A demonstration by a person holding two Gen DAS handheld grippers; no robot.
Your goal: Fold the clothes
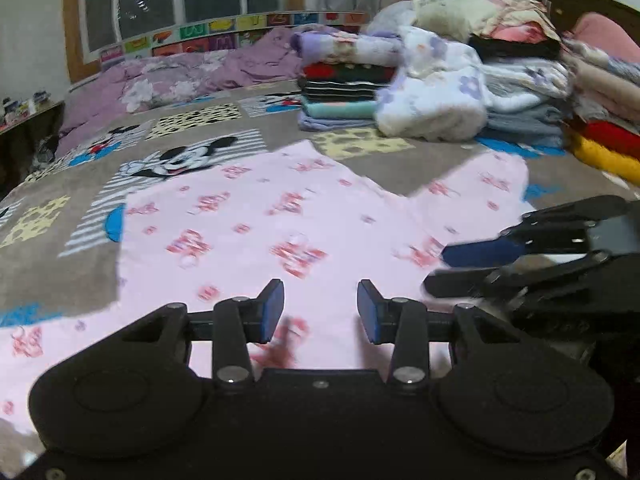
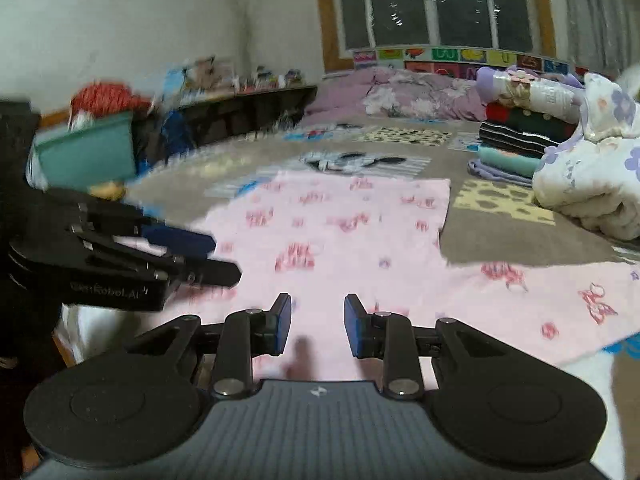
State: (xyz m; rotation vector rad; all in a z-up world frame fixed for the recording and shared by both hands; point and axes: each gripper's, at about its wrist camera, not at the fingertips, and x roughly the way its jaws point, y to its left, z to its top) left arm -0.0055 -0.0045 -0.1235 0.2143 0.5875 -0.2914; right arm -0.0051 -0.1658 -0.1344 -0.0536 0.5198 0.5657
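Observation:
A pink garment [image 1: 248, 224] printed with red bows lies spread flat on the cartoon-mouse blanket [image 1: 180, 160] of the bed. In the right wrist view the pink garment [image 2: 344, 224] fills the middle. My left gripper [image 1: 322, 310] hovers over its near part, blue pads apart and nothing between them. My right gripper [image 2: 318, 322] is open too, above the near edge of the cloth. Each sees the other from the side: the right gripper [image 1: 436, 270] at the right, the left gripper [image 2: 226, 258] at the left, both low over the garment.
A stack of folded clothes [image 1: 340, 88] and a white fleece with purple flowers [image 1: 432, 96] sit at the back right, beside a heap of blankets [image 1: 592, 80]. A purple quilt [image 1: 180, 76] lies under the window. A teal bin [image 2: 88, 152] stands off the bed's left side.

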